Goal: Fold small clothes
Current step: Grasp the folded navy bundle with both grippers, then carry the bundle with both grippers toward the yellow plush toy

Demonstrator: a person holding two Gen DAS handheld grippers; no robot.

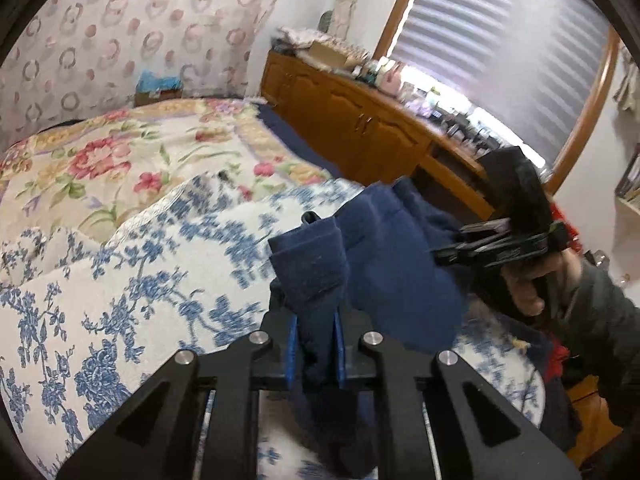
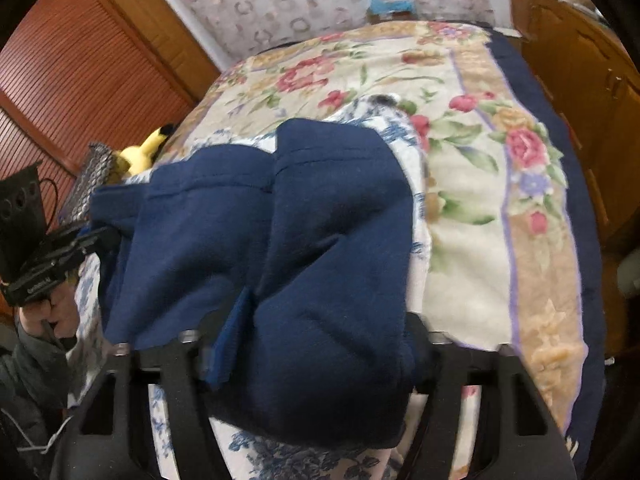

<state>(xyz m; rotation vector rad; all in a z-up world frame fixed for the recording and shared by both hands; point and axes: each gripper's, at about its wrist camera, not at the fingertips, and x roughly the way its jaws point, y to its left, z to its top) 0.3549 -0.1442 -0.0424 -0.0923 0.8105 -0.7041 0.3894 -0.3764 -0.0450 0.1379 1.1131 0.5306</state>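
A small navy blue garment is held up over the bed between both grippers. My left gripper is shut on one folded edge of it, the blue pads pressing the cloth. In the right wrist view the garment drapes over my right gripper and hides its fingertips; a fold of cloth sits between the fingers. The right gripper also shows in the left wrist view, held by a hand. The left gripper shows at the left of the right wrist view.
The bed has a blue-and-white floral quilt and a pink floral blanket. A wooden dresser with clutter stands along the right under a window. A yellow plush toy lies at the bed's left edge, near a slatted wooden door.
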